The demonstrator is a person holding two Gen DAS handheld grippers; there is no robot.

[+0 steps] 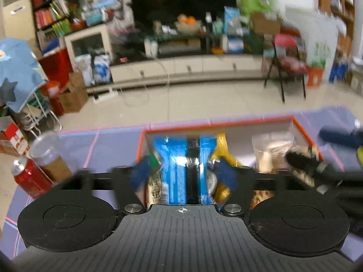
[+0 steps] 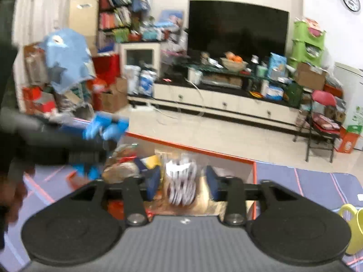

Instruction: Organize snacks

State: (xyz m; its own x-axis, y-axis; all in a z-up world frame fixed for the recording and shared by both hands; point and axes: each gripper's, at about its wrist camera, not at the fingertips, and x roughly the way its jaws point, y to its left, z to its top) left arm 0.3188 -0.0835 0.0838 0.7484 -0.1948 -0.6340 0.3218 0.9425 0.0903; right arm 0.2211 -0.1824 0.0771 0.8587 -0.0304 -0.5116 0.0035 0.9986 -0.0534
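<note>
Left wrist cam: our left gripper (image 1: 184, 175) spread wide over blue packet (image 1: 181, 165) in orange-rimmed box (image 1: 301, 127); right gripper (image 2: 181, 182) straddled clear cookie bag (image 2: 181, 181), grip unclear.

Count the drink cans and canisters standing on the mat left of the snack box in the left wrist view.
2: a red can at the mat's left edge, and a clear-lidded canister just right of it, nearer the orange-rimmed box. More may be hidden behind the left gripper.

The left gripper (image 1: 184, 176) is ribbed black plastic with two round discs, silver screws and blue finger pads (image 1: 226, 175). The right gripper (image 2: 181, 182) looks identical.
</note>
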